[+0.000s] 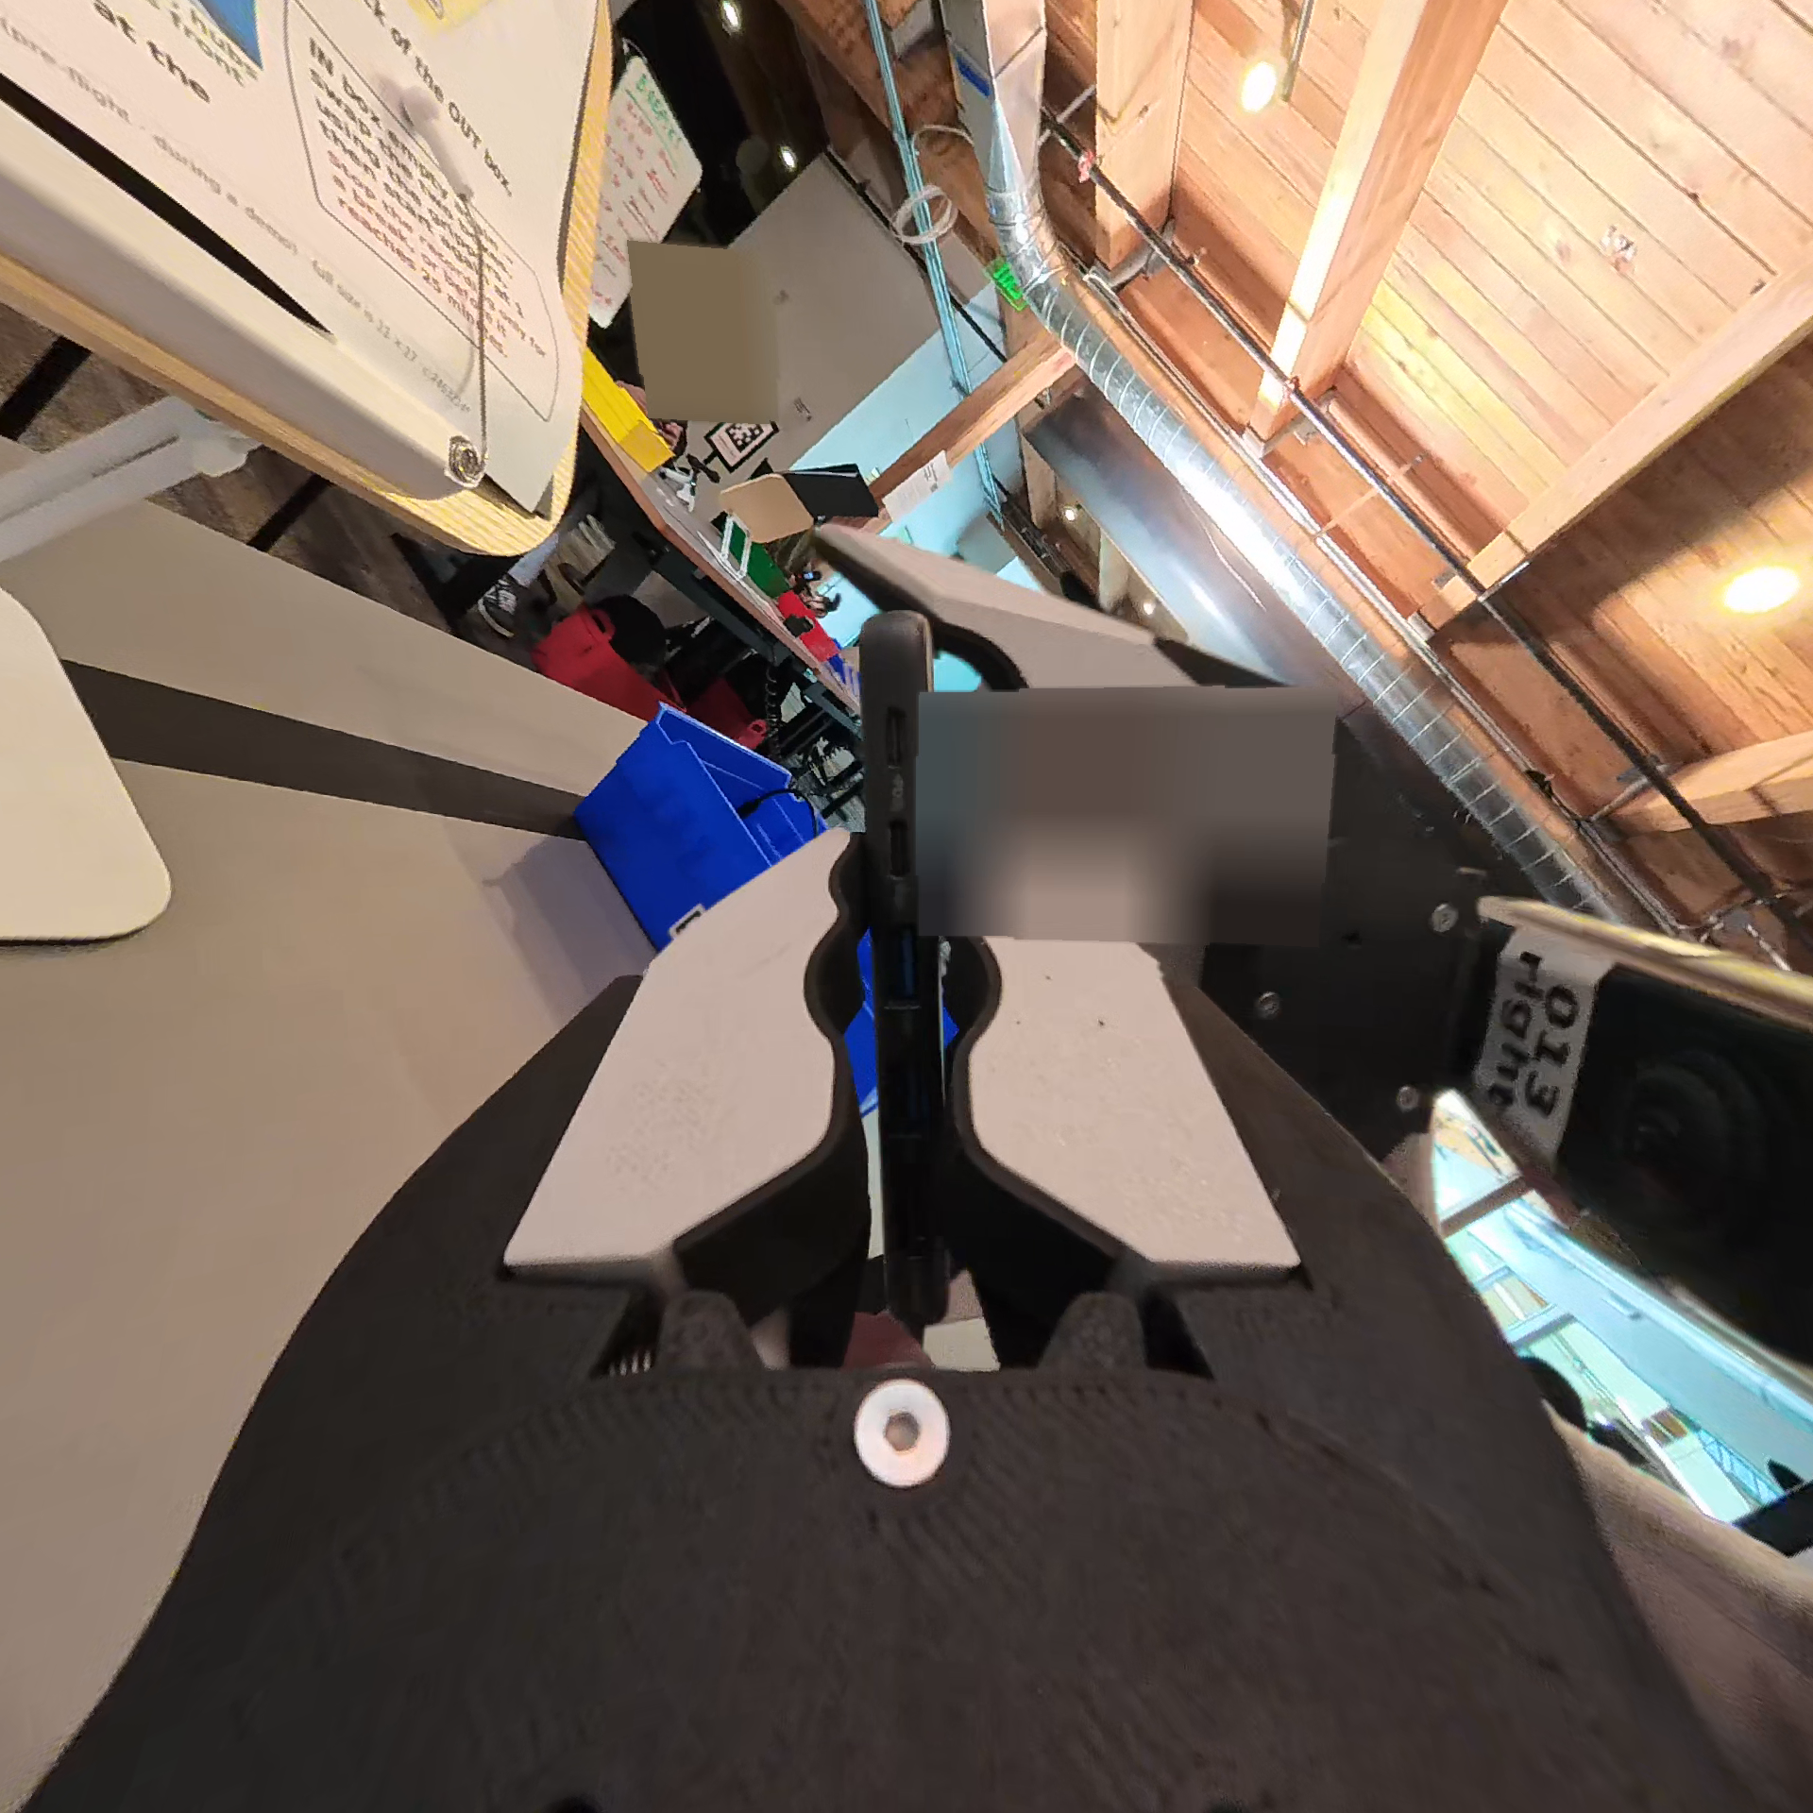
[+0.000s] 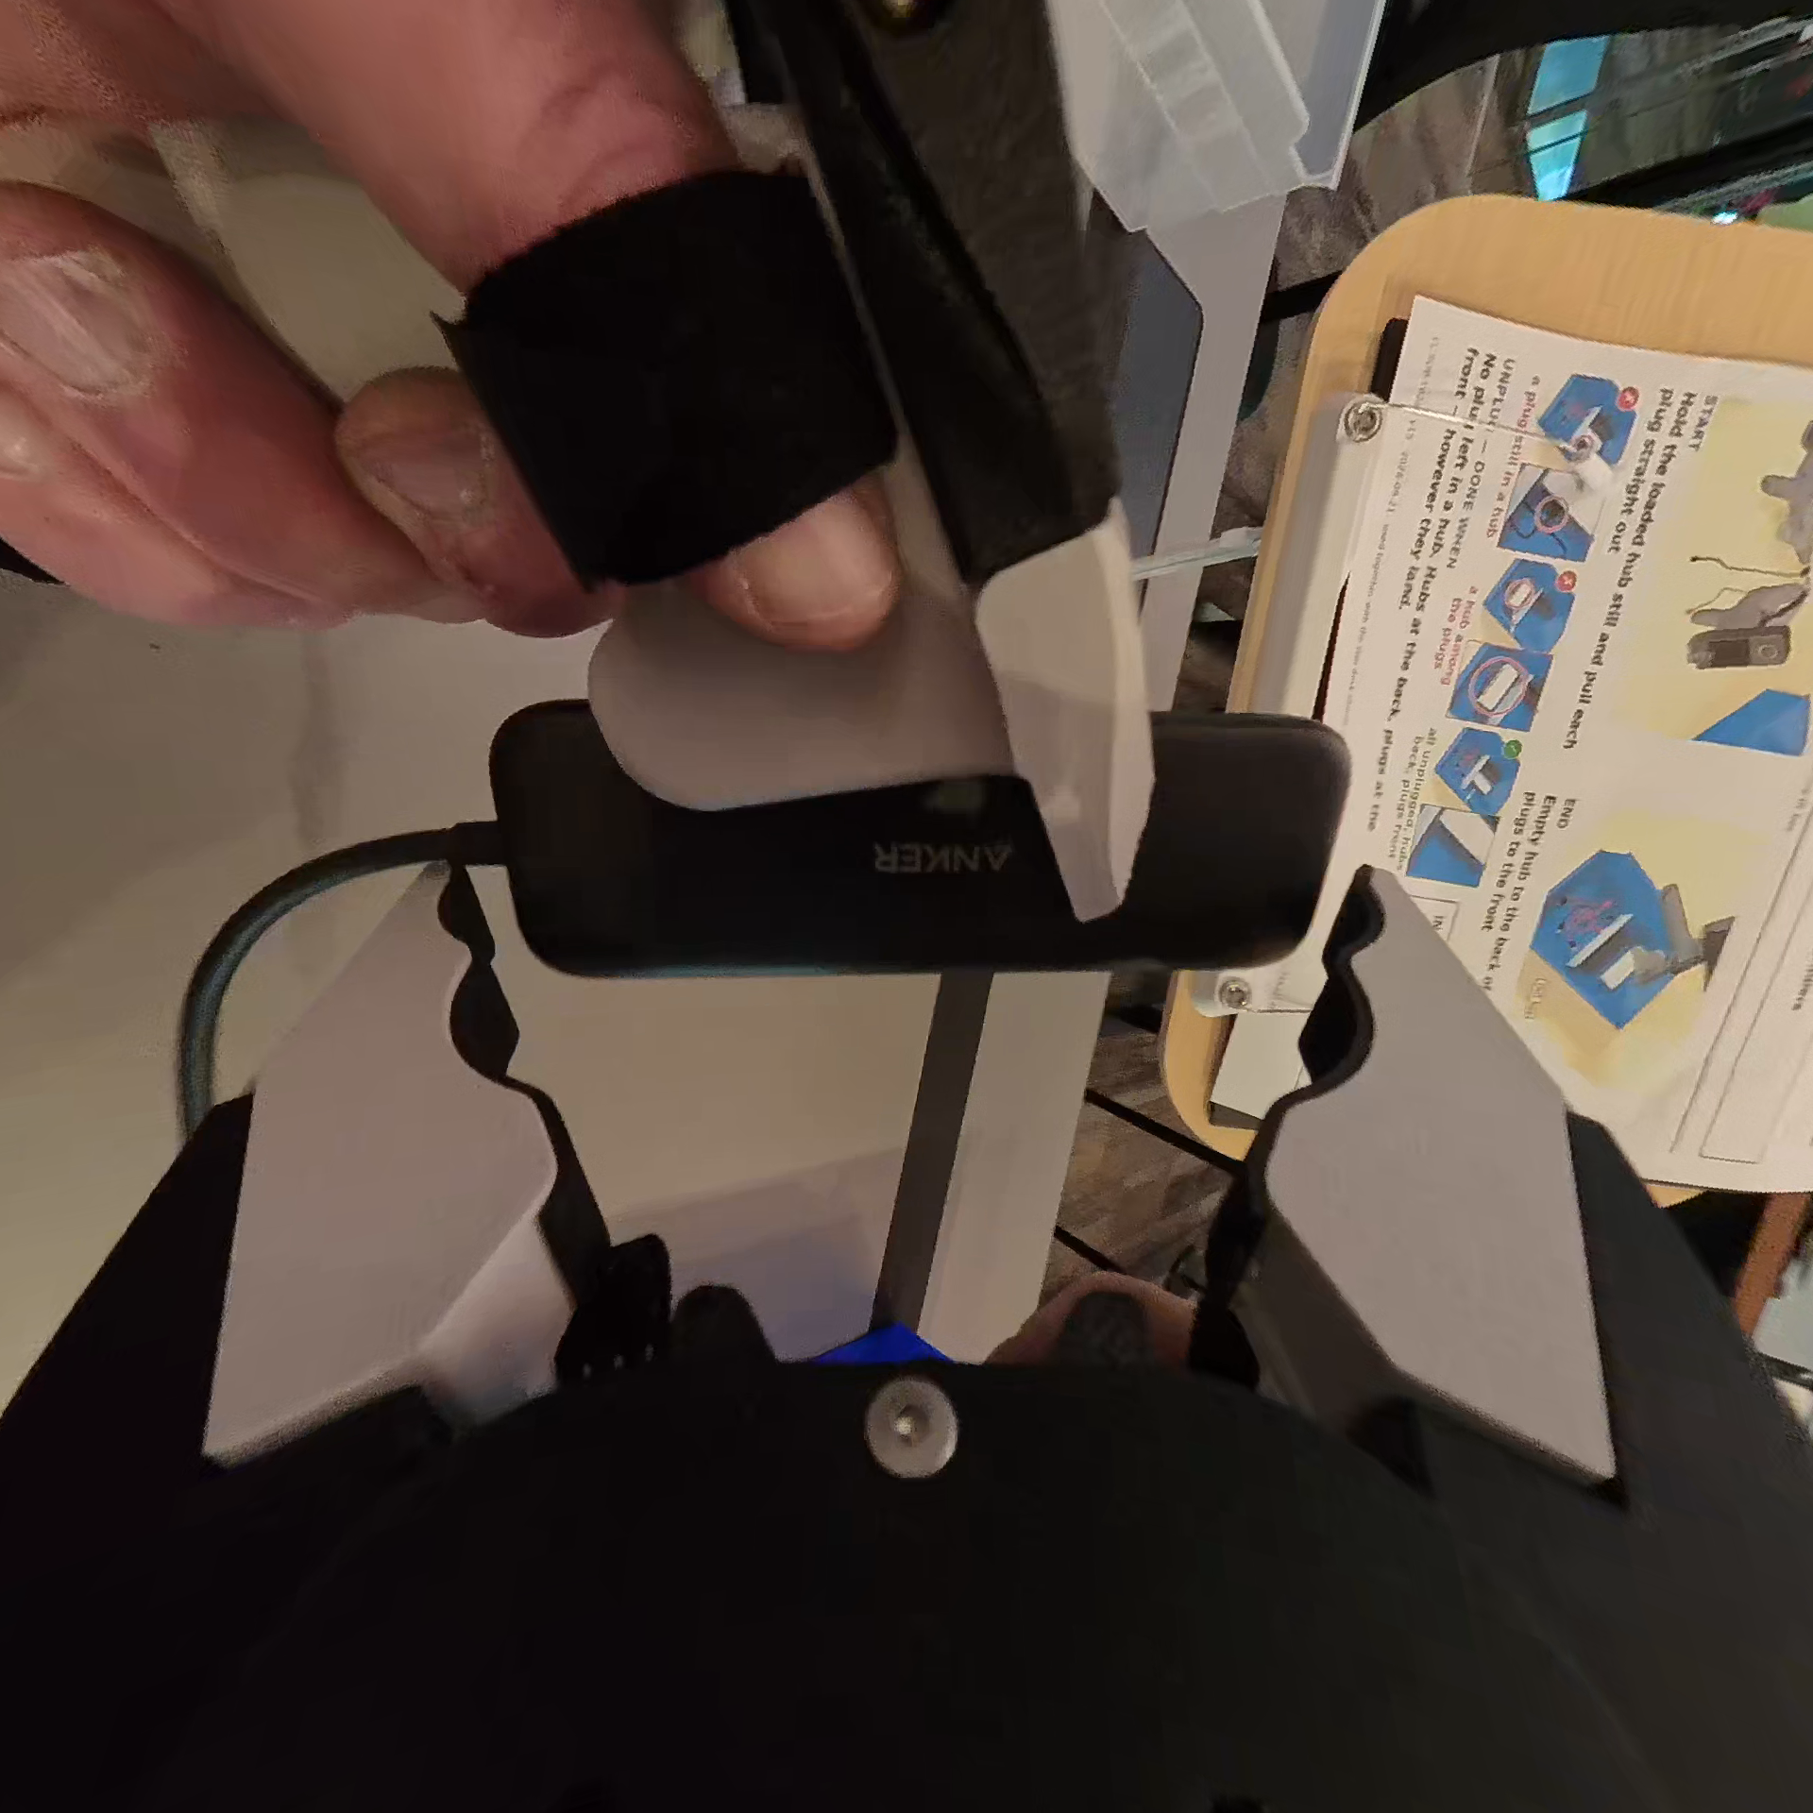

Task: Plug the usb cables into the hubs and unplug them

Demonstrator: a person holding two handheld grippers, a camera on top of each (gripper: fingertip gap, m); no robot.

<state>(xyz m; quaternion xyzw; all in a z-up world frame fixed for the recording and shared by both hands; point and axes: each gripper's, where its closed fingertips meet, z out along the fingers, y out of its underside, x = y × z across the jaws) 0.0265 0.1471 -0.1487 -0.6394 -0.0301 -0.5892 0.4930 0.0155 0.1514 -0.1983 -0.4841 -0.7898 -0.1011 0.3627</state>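
My left gripper is shut on a black USB hub, which I see edge-on and upright between its fingers. The hub's side ports show no plug in them. In the right wrist view the hub lies crosswise, with its cable leaving to the left. My left gripper clamps the hub from above, held by a hand in a black strap. My right gripper is open, its fingers wide on either side of the hub and not touching it. One of its fingers shows behind the hub.
A blue bin stands below, past the white table. An instruction sheet lies on a wooden board at right. A clear plastic container is at the top. A white stand base sits at left.
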